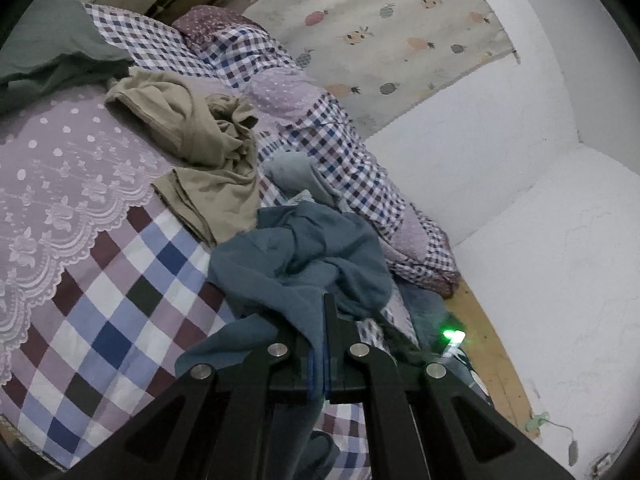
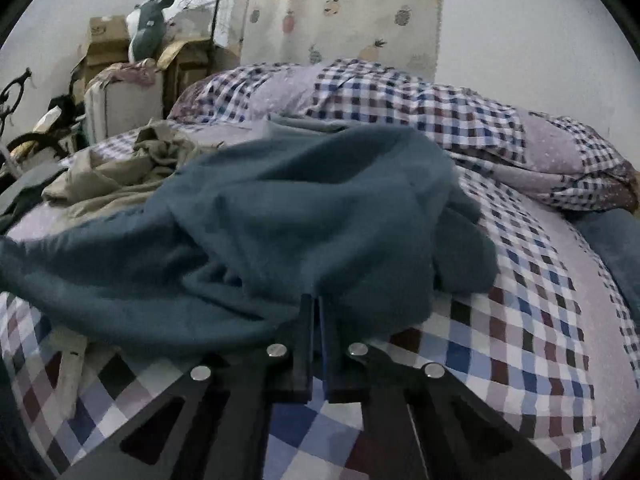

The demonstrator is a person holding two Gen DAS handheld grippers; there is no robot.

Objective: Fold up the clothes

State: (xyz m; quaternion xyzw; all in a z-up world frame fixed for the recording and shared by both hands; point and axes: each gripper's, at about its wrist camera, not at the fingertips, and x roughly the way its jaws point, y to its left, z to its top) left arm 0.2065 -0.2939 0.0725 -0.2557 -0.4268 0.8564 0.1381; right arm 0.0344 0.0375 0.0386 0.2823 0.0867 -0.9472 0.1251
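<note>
So I've got hold of the blue garment (image 1: 304,256) on both sides now. My left gripper (image 1: 325,312) is clamped tight on a fold of it, the cloth pinched right between the jaws and trailing down under my hand. The rest of it is heaped just ahead of the fingers on the checked bedspread (image 1: 100,312). Further ahead and to the left sits a crumpled tan garment (image 1: 200,152), not touched yet, and a grey-green one (image 1: 52,48) is way off at the far left.

My right gripper (image 2: 314,308) is closed down too, jaws nearly together, tips buried in the near edge of the blue garment (image 2: 300,216). It looks like a grab on the hem, though the picture is a bit smeary so I can't swear how much cloth is in there.

My read: this is the pick-up-and-spread step. Next I'd lift both hands and pull them apart to shake it flat before any folding.

Writing or brands: nothing readable. The cardboard boxes (image 2: 106,46) far off to the left have marks too blurry to make out
</note>
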